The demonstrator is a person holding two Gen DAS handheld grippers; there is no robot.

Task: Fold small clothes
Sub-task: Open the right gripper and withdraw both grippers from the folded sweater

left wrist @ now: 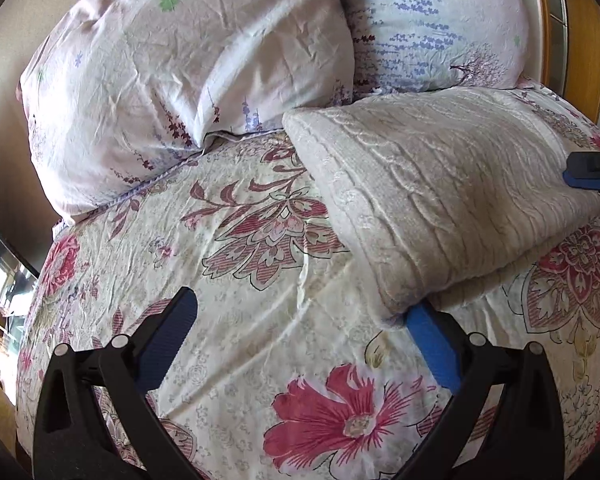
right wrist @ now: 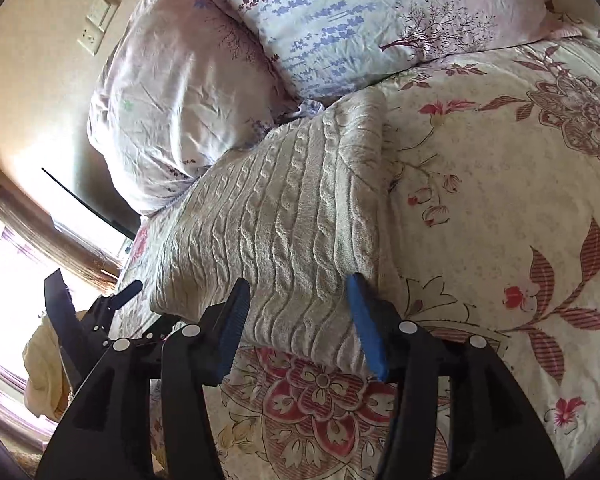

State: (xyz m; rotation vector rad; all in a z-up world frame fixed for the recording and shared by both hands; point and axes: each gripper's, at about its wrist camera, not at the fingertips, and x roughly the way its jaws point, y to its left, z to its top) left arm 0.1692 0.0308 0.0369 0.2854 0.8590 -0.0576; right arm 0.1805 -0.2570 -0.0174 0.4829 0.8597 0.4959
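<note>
A cream cable-knit garment lies folded into a thick rectangle on the floral bedspread. My left gripper is open, with its right finger touching the garment's near corner and its left finger over bare bedspread. In the right wrist view the same garment lies just ahead. My right gripper is open, its fingers on either side of the garment's near edge. The left gripper shows at that view's left, beside the garment. The right gripper's tip shows at the left wrist view's right edge.
Two pillows lean at the head of the bed, just behind the garment. A wall with a socket plate and a bright window are to the left. A wooden headboard stands at the far right.
</note>
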